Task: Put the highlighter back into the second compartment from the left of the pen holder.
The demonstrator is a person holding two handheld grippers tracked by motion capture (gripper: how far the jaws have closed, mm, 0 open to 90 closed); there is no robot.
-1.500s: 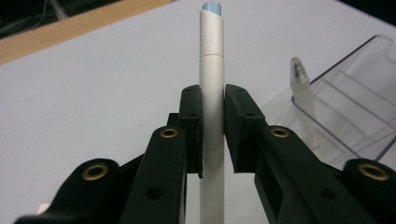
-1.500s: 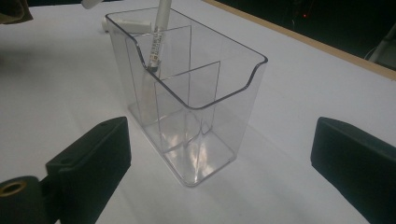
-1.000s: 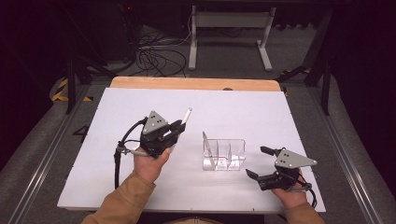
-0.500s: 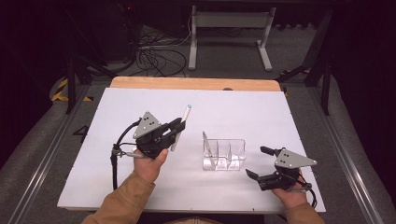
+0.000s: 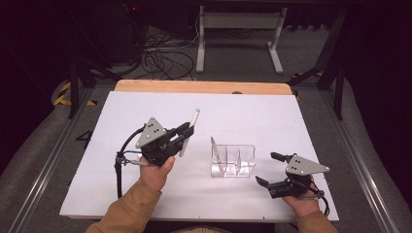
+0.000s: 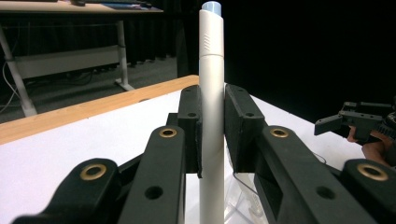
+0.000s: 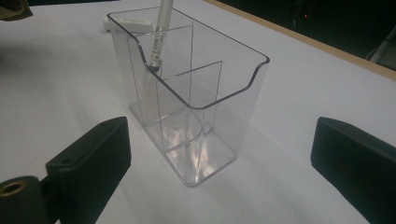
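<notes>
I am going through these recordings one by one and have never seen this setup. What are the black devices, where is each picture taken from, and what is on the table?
A person sits at a white table and holds a hand-operated tool with two black jaws in each hand. The high view looks down from above the person. The other two pictures come from cameras riding on the tools and look out along their jaws.

The left gripper is closed on a white pen with a pale blue tip, held off the table. The right gripper is open and holds nothing, its jaws pointing at a clear plastic organizer with compartments. In the right gripper view, a thin white stick leans in one of its far compartments.
</notes>
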